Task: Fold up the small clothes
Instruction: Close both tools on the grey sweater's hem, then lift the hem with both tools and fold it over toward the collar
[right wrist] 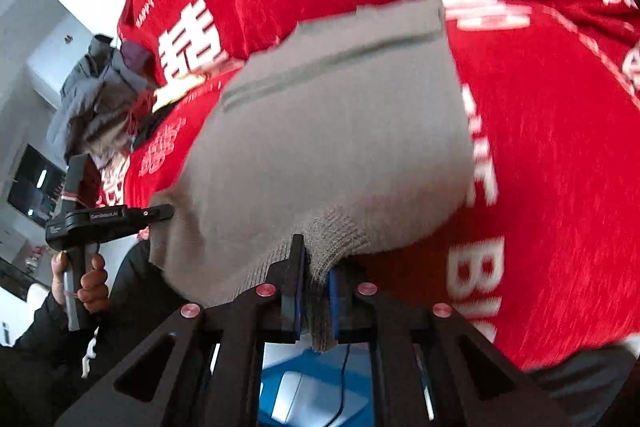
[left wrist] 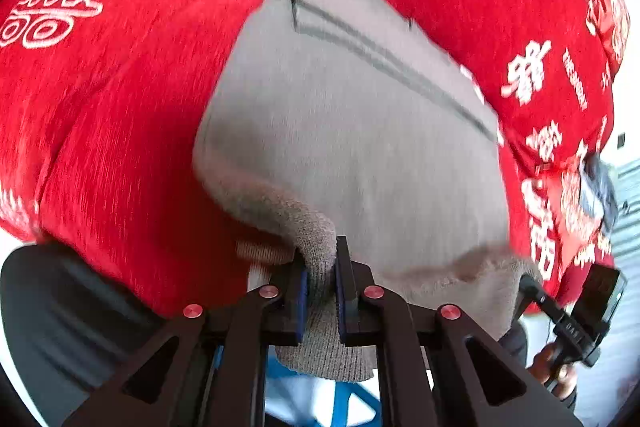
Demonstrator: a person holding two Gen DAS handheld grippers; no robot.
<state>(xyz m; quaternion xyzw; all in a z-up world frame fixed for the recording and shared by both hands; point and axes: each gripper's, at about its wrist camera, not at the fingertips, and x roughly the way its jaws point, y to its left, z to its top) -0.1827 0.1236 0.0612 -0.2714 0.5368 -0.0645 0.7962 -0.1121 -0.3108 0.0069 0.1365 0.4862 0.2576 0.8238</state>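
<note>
Left wrist view: my left claw (left wrist: 322,291) is clenched on the ribbed hem of the grey knit garment (left wrist: 352,115), which lies on the red bedspread (left wrist: 112,131) with its near edge raised, and my right claw (left wrist: 532,291) bites the same hem at the other corner. Right wrist view: my right claw (right wrist: 314,297) likewise grips the hem of the garment (right wrist: 340,131), plain grey with 1 dark stripe near its far edge. I judge it light, soft and limp, best taken by the 2 hem corners.
</note>
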